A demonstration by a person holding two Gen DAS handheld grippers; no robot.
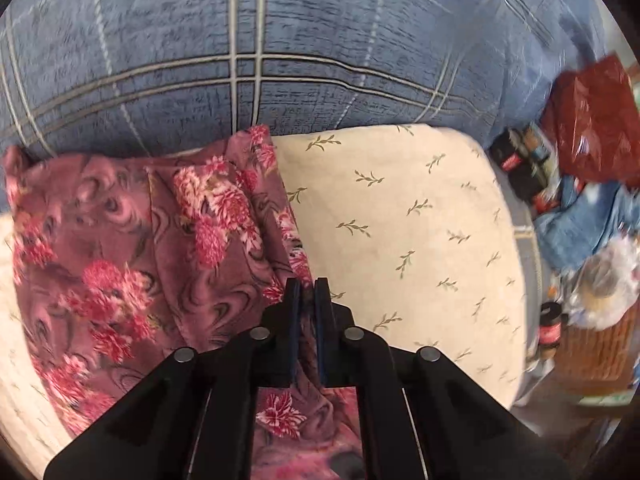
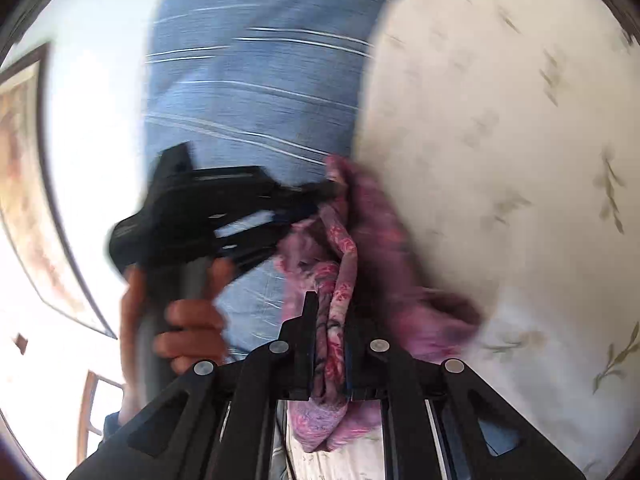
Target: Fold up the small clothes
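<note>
A fold of the pink floral cotton garment [image 1: 132, 248] is pinched between the nearly closed jaws of the left gripper [image 1: 307, 292]. A bunched edge of it is clamped by the right gripper [image 2: 330, 312]. It is spread over a cream leaf-print pillow [image 1: 420, 216] on a blue checked bedsheet [image 1: 240, 40].

Blue plaid bedspread [image 1: 280, 32], cream leaf-print pillow [image 1: 400, 216], framed pic [image 2: 28, 184] on bright wall

Motion blur smears the right wrist view: beside the cream pillow [image 2: 500, 128], the left gripper [image 2: 328, 194] and floral garment [image 2: 360, 232] lose detail, their contact unreadable.
</note>
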